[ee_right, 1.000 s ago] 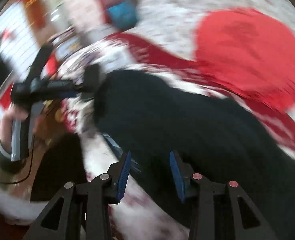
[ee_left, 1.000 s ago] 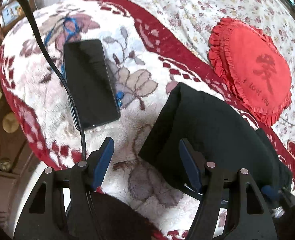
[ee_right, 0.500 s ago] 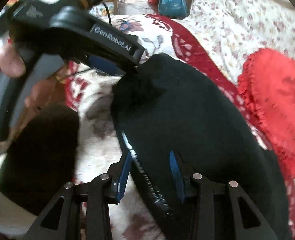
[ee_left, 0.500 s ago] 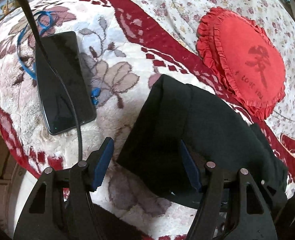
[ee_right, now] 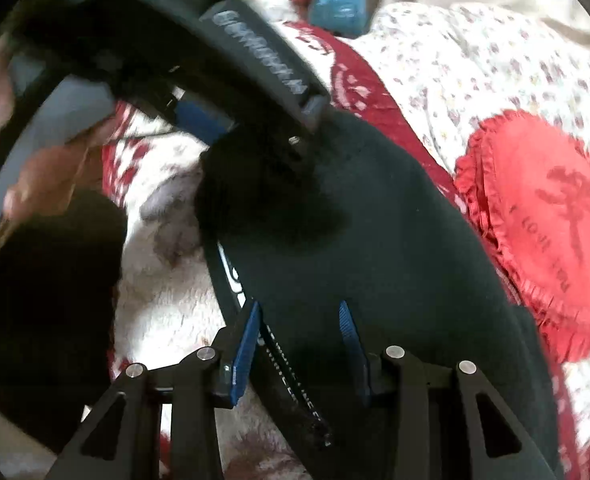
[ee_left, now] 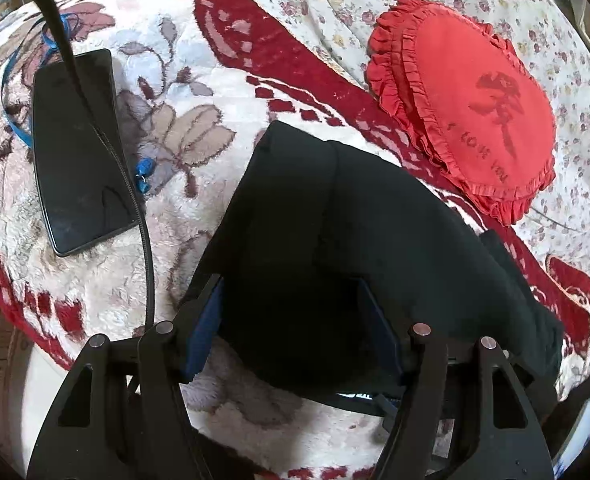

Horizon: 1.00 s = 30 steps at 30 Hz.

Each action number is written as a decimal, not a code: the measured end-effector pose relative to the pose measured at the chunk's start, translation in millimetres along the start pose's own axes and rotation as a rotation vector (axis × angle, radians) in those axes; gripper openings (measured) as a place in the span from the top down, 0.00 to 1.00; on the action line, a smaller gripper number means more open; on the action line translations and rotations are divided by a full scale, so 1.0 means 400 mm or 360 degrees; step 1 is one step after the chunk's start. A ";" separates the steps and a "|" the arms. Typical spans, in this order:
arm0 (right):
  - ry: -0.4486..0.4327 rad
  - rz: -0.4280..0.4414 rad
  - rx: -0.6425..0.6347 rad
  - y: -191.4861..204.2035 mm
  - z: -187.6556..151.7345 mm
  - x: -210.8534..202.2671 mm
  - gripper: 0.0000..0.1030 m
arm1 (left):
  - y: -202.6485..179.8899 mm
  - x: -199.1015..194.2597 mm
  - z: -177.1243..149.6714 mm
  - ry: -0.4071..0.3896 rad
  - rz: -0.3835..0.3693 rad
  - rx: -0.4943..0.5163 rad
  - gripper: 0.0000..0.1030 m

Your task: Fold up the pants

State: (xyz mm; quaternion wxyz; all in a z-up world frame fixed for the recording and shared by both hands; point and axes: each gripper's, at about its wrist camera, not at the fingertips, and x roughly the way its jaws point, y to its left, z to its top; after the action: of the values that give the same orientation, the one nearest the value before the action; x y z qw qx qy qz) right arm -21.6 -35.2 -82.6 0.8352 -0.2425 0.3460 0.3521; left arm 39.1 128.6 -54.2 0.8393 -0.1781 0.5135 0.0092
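While both claws stand wide over the folded black pants (ee_left: 375, 240), left claw (ee_left: 291, 328) and right claw (ee_right: 301, 336) should press flat, smoothing outward, not pinching.

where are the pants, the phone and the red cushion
pants (ee_left: 375, 232), left wrist view, middle of the folded black cloth
phone (ee_left: 77, 152), left wrist view, centre of the screen
cushion (ee_left: 479, 100), left wrist view, flat red face
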 end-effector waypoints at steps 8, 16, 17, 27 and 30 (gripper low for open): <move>-0.0078 0.0436 0.0550 -0.130 0.014 -0.022 0.88 | -0.001 -0.023 0.015 -0.0010 -0.0028 0.0007 0.35; -0.0061 0.0708 0.0651 -0.081 0.060 -0.017 0.92 | 0.027 -0.084 0.032 -0.0090 0.0005 0.0017 0.35; -0.0053 0.0742 0.0668 -0.071 0.056 -0.004 1.00 | 0.035 -0.081 0.030 -0.0080 0.0017 0.0011 0.35; -0.0119 0.0529 0.0740 -0.145 0.015 -0.081 0.84 | 0.036 -0.122 0.014 -0.0256 0.0188 0.0026 0.35; -0.0164 0.0211 0.0937 -0.291 -0.032 -0.127 0.44 | 0.005 -0.116 0.021 -0.0252 0.0163 0.0075 0.35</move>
State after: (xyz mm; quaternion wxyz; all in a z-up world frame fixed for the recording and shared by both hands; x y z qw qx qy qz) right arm 35.2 -138.7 -34.1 0.8612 0.0512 0.4055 0.3022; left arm 24.2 141.0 -11.3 0.8797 -0.1305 0.4541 0.0541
